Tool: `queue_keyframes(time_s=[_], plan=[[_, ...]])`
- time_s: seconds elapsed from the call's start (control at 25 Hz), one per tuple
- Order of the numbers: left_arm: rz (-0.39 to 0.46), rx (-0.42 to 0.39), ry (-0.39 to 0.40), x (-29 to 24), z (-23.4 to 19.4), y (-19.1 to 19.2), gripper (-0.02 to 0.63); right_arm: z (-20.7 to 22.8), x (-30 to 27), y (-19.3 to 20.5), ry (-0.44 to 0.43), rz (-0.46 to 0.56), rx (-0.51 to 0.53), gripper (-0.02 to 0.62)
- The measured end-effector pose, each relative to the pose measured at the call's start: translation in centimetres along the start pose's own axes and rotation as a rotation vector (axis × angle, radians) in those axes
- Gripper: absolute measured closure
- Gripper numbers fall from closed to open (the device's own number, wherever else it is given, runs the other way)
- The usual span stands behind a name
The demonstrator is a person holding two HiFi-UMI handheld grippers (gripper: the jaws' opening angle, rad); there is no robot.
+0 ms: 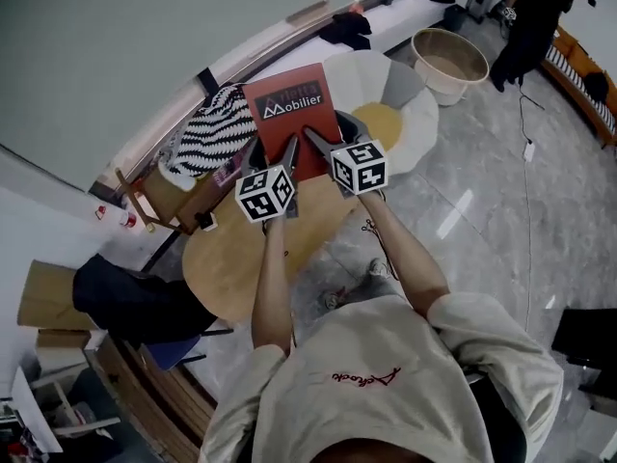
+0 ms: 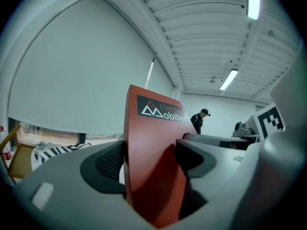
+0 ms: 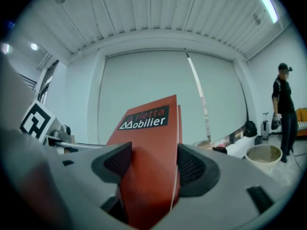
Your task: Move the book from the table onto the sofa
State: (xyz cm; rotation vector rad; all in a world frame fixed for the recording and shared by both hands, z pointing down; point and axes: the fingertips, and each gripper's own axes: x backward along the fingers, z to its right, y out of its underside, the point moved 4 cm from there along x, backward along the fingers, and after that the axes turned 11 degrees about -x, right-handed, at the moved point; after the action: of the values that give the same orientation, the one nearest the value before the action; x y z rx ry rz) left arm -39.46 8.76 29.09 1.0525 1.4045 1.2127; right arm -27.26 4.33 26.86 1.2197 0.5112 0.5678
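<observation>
A red book (image 1: 287,104) with "Mobilier" printed on its cover is held upright in the air, past the far edge of the round wooden table (image 1: 227,258). My left gripper (image 1: 288,149) is shut on its lower left edge and my right gripper (image 1: 319,143) on its lower right edge. In the left gripper view the book (image 2: 149,133) stands pinched between the dark pads of the left gripper (image 2: 149,163). The right gripper view shows the book (image 3: 146,138) clamped the same way in the right gripper (image 3: 149,166). A round cream seat (image 1: 419,123) with yellow and grey sections lies just behind the book.
A zebra-striped cushion (image 1: 214,131) rests on a wooden chair (image 1: 154,199) to the left. A beige tub (image 1: 449,63) and a person in black (image 1: 532,17) are at the far right. A dark garment (image 1: 133,302) hangs over a chair near the table.
</observation>
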Motion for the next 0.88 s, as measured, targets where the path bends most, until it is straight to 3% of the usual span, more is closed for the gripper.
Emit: queue_keyframes(time_s=[0.4, 0.6, 0.88], plan=[[0.014, -0.056, 0.318, -7.9, 17.1, -2.4, 0.273, 12.5, 13.6, -4.6, 0.299, 0.113, -0.003, 0.319], [0.017, -0.070, 0.404, -10.4, 24.1, -2.9, 0.273, 17.3, 19.0, -6.1, 0.380, 0.143, -0.011, 0.319], [0.024, -0.064, 0.446, -13.1, 30.9, -3.3, 0.273, 22.6, 23.6, -7.6, 0.420, 0.161, -0.003, 0.319]])
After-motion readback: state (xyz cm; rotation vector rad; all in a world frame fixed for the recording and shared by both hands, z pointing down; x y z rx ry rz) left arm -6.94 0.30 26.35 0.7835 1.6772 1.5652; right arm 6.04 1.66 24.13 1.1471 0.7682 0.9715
